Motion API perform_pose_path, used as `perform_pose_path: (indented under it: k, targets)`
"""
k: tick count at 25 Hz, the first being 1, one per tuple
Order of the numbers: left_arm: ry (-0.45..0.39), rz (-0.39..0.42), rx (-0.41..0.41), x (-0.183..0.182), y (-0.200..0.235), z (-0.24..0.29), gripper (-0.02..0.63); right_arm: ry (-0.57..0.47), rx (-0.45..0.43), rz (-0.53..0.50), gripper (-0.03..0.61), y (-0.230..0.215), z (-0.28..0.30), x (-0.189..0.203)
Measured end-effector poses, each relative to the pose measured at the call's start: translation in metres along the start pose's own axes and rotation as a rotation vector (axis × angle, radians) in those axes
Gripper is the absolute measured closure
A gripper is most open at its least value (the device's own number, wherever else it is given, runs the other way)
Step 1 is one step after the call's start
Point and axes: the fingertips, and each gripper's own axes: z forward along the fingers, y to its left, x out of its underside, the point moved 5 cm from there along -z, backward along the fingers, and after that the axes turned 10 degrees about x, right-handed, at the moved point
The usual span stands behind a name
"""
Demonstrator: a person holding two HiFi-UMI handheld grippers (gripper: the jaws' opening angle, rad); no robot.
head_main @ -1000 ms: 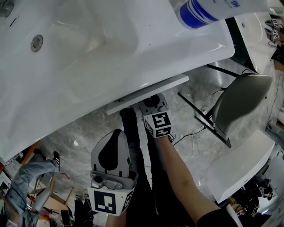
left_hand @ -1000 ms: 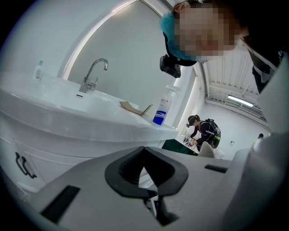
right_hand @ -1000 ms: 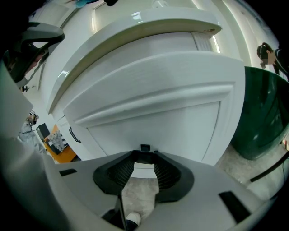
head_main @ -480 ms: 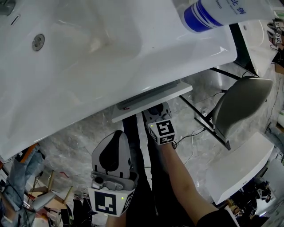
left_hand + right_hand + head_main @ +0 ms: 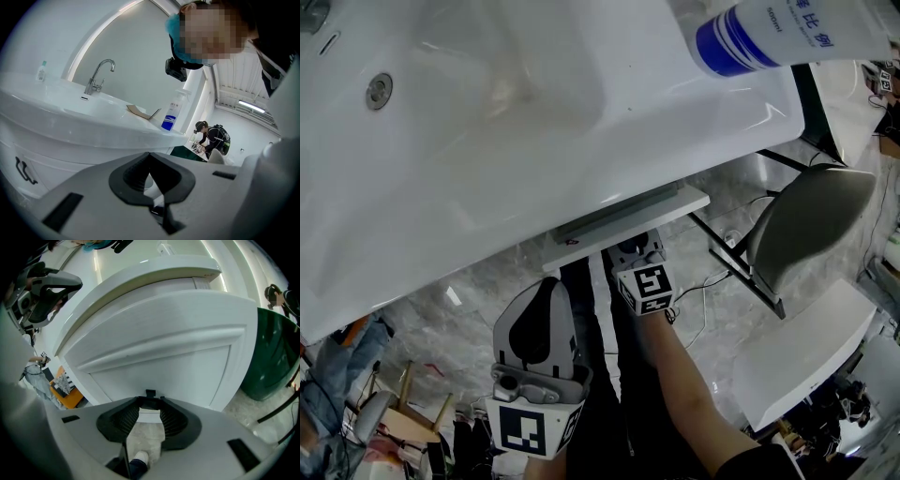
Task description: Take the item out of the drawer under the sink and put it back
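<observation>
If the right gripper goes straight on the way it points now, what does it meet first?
The white drawer front: its lower edge, by a small black handle, seems already between the tongs of the right gripper.

bottle (image 5: 769, 33): upright, blue-banded | cardboard scrap (image 5: 140, 111): beside bottle | faucet (image 5: 98, 77): chrome | chair (image 5: 806, 220): grey, on marble floor (image 5: 431, 319)
</observation>
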Motion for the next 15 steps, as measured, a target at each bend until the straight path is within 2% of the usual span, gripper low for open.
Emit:
perform_pose_path:
  k: [9,15]
  targets:
    - [0.015,0.005,0.007,0.001,0.001,0.002,0.611,0.006,-0.008,0.031,0.433,0.0,-0.001,0.003]
    - [0.004,0.019,0.024,-0.006,-0.007,0.003,0.611,0.042,-0.003,0.019,0.435,-0.006,-0.028,0.013]
